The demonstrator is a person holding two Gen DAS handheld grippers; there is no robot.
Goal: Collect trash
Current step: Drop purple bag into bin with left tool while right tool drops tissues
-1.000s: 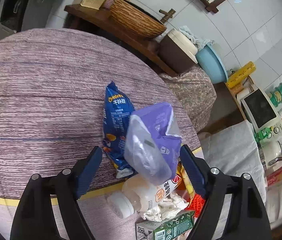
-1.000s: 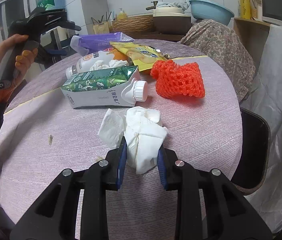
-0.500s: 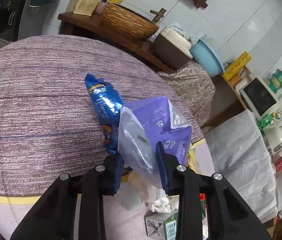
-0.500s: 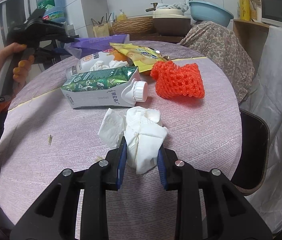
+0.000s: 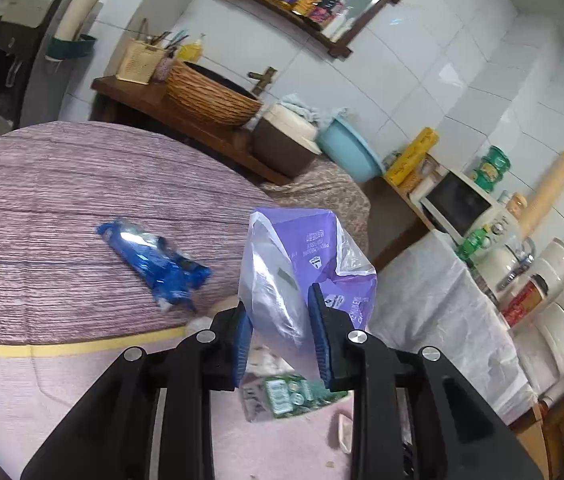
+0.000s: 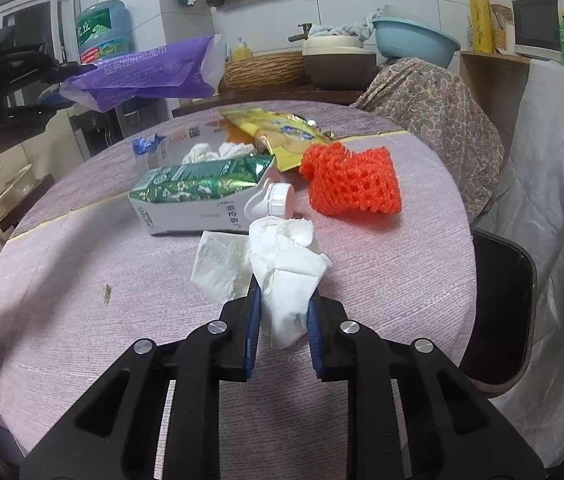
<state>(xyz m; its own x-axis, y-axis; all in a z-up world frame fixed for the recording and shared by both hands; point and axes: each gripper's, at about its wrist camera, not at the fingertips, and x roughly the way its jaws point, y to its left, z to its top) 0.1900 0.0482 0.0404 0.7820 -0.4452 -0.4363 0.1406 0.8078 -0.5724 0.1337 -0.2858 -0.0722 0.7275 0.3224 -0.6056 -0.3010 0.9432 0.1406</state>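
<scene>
On the round purple-clothed table [image 6: 361, 280] in a tiled kitchen, the right gripper [image 6: 282, 316] pinches a crumpled tissue [image 6: 285, 264] near its edge, while the left gripper [image 5: 280, 334], far left and above, clamps a purple bag [image 6: 142, 76] lying level, mouth rightward.

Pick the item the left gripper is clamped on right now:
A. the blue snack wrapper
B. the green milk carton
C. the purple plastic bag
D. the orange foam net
C: the left gripper has its jaws closed on the purple plastic bag, lifted off the table, while the blue snack wrapper lies on the tablecloth and the green milk carton and orange foam net sit untouched.
</scene>
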